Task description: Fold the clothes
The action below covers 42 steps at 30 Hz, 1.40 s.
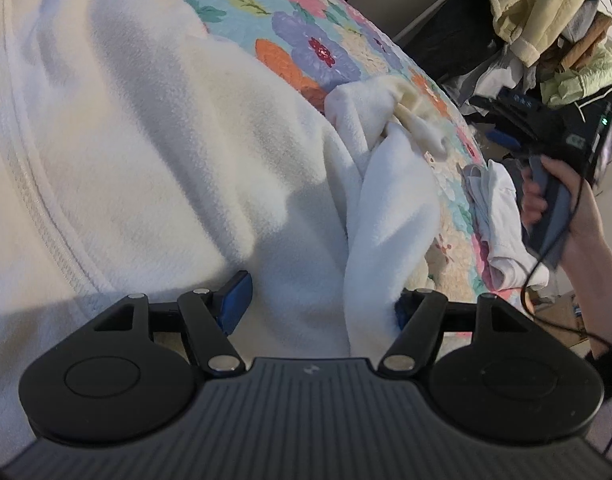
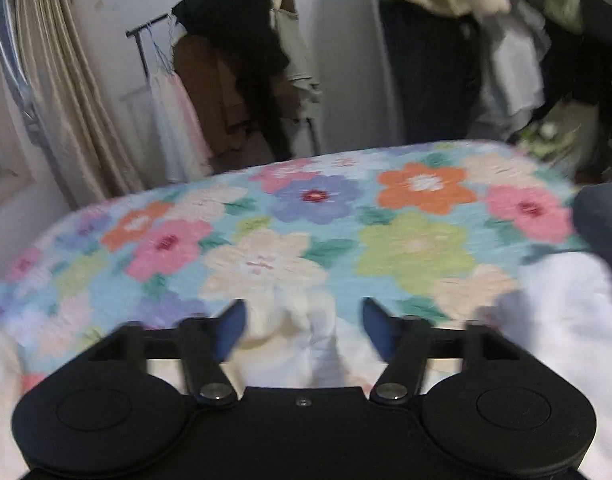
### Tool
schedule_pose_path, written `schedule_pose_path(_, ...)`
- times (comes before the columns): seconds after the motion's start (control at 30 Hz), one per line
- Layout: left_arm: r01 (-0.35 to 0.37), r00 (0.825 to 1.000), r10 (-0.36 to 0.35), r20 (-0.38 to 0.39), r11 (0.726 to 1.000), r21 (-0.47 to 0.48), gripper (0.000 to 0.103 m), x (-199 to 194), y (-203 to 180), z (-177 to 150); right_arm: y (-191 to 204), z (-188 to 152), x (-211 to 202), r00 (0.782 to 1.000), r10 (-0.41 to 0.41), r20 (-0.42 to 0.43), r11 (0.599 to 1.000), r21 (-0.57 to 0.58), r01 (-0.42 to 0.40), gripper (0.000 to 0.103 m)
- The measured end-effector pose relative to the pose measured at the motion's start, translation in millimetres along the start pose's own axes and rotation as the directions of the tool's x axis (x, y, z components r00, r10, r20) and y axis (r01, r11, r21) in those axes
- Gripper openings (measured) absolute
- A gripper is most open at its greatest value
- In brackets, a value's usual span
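— Covering most of the left wrist view, a white fleece garment (image 1: 154, 152) is seen spread over the flowered bedspread (image 1: 306, 44). Where is the tool?

— The left gripper (image 1: 319, 304) is held low over it, its 2 blue pads wide apart, a fold of the fleece draped between them and over the right-hand pad. Nothing is pinched.

— And the other side?

— The right gripper (image 2: 302, 328) is also spread, with a cream bunch of the same garment (image 2: 290, 320) lying between its pads, not clamped. The view is blurred, so contact cannot be told.

— What is made out of the bed?

— Big pink, orange, purple and green blossoms on pale blue are shown on the bedspread (image 2: 325, 220). A small crumpled white cloth (image 1: 501, 216) is seen near the bed's edge, beside the right hand (image 1: 545, 196).

— The room?

— A beige curtain (image 2: 62, 80) is hung at the left, a clothes rack (image 2: 242, 60) with dark and pale garments is stood against the white wall, and piled clothing (image 1: 545, 12) is heaped beyond the bed.
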<state>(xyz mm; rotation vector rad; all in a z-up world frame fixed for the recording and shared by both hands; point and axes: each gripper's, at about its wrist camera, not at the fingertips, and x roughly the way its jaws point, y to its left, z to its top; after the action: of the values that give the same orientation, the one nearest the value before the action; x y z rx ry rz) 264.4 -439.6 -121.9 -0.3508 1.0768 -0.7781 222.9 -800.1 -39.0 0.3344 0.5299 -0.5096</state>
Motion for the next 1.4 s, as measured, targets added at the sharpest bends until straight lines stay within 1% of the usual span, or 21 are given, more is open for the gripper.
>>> schedule_pose_path(0.07,-0.014,1.0,0.014,0.003,1.0,0.016,0.07,0.2,-3.5,-0.6,-12.8,-14.5,-6.7,0.998,0.012,-0.063,0.997,0.082,-0.007,0.079)
schedule_pose_path(0.13,-0.025,1.0,0.025,0.006,0.999,0.035,0.072,0.7,-7.4,-1.7,-28.6,-30.0,-4.6,0.98,0.113,-0.164,0.974,0.212,-0.077,0.079)
schedule_pose_path(0.17,-0.034,0.999,0.034,0.008,0.998,0.048,0.072,0.9,-9.8,-2.3,-36.1,-40.0,-0.9,0.962,0.178,-0.207,0.95,0.29,-0.113,0.079)
schedule_pose_path(0.23,-0.053,0.998,0.052,0.019,0.994,0.092,0.07,1.0,-16.6,-4.4,-47.7,-64.8,8.4,0.906,0.327,-0.268,0.867,0.467,-0.175,0.079)
schedule_pose_path(0.3,-0.084,0.996,0.078,0.05,0.986,0.142,0.052,-1.1,-24.8,-5.6,-50.1,-87.9,19.2,0.844,0.455,-0.286,0.772,0.599,-0.213,0.079)
schedule_pose_path(0.37,-0.08,0.995,0.069,0.068,0.983,0.167,0.024,-4.0,-29.7,-4.8,-44.8,-103.4,29.4,0.8,0.532,-0.279,0.707,0.666,-0.238,0.081)
schedule_pose_path(0.4,-0.057,0.996,0.044,0.076,0.983,0.175,0.02,-5.7,-31.5,-4.5,-39.9,-107.6,34.4,0.787,0.553,-0.274,0.695,0.672,-0.255,0.083)
schedule_pose_path(0.47,-0.033,0.996,0.016,0.087,0.98,0.198,0.014,-8.4,-36.5,-6.5,-25.6,-105.8,39.8,0.796,0.549,-0.254,0.73,0.61,-0.308,0.081)
schedule_pose_path(0.5,-0.027,0.996,0.007,0.094,0.977,0.213,0.014,-9.6,-40.0,-8.0,-17.9,-102.3,39.8,0.813,0.534,-0.233,0.76,0.554,-0.34,0.051)
schedule_pose_path(0.53,-0.006,0.994,-0.019,0.106,0.974,0.227,0.014,-10.9,-44.0,-9.2,-8.8,-96.7,38.8,0.827,0.52,-0.213,0.794,0.478,-0.376,0.013)
schedule_pose_path(0.57,0.017,0.992,-0.047,0.117,0.97,0.241,0.014,-12.2,-48.1,-10.4,-1.0,-89.0,37.8,0.842,0.501,-0.202,0.826,0.404,-0.394,0.013)
schedule_pose_path(0.63,0.064,0.984,-0.105,0.145,0.964,0.259,0.016,-15.1,-56.2,-12.1,9.4,-65.2,22.4,0.889,0.438,-0.131,0.884,0.242,-0.4,0.012)
schedule_pose_path(0.7,0.099,0.974,-0.14,0.18,0.97,0.222,0.041,-18.1,-57.9,-11.7,10.1,-32.2,0.2,0.936,0.348,-0.043,0.936,0.065,-0.345,0.012)
schedule_pose_path(0.73,0.094,0.973,-0.136,0.184,0.971,0.221,0.059,-18.8,-57.8,-11.7,9.9,-15.5,-11.1,0.953,0.303,0.006,0.953,-0.022,-0.303,0.012)
schedule_pose_path(0.77,0.088,0.974,-0.131,0.186,0.971,0.221,0.062,-19.5,-57.8,-11.9,9.7,1.2,-22.3,0.964,0.261,0.06,0.961,-0.107,-0.254,0.011)
schedule_pose_path(0.87,0.069,0.981,-0.103,0.162,0.976,0.206,0.062,-16.3,-54.0,-10.9,-8.4,38.8,-38.5,0.977,0.16,0.139,0.969,-0.211,-0.128,0.011)
schedule_pose_path(1.0,0.062,0.994,-0.077,0.081,0.984,0.17,0.062,0.1,-46.8,-11.9,-23.7,53.8,-26.3,0.985,0.056,0.163,0.956,-0.293,-0.006,0.01)
schedule_pose_path(1.13,-0.033,0.999,0.025,0.038,0.968,0.249,0.063,12.4,-55.9,-17.3,-8.6,36.5,15.1,0.992,0.018,0.122,0.881,-0.471,0.042,0.015)
schedule_pose_path(1.27,-0.068,0.998,0.066,0.018,0.953,0.296,0.066,18.4,-62.6,-21.0,-6.1,32.1,42.9,0.99,-0.141,0.009,0.886,-0.445,0.13,0.02)
schedule_pose_path(1.33,-0.068,0.998,0.067,0.016,0.95,0.303,0.068,18.4,-64.4,-21.5,-17.1,30.8,29.5,0.991,-0.133,-0.013,0.937,-0.328,0.122,0.04)
schedule_pose_path(1.4,-0.059,0.998,0.058,0.012,0.952,0.301,0.068,17.1,-65.4,-21.5,-32.5,23.5,2.4,0.998,-0.057,-0.031,0.98,-0.192,0.05,0.058)
